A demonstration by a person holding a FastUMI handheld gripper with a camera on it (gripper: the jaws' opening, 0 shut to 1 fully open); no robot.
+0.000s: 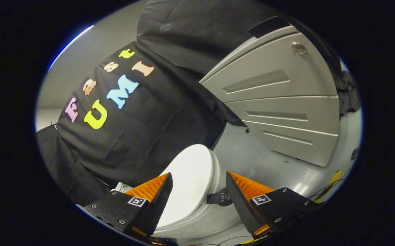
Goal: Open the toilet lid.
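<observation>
So the toilet lid (192, 177) sits down flat and closed, just ahead of the gripper (199, 179) and partly framed between its two fingers, which are spread wide with nothing in them. It looks like smooth, glossy hard plastic, so I'd guess stiff, fairly light and slippery; pinching the bare surface probably won't work. There's a dark strap tab (222, 198) hanging off the lid's edge right by the right finger, and that seems like the obvious spot to grab and lift. The hinge end is hard to make out against the black cloth, the near rim hides behind the left finger, and the bowl underneath is mostly cut off. Grey cabinet (279, 99) stands well beyond.
</observation>
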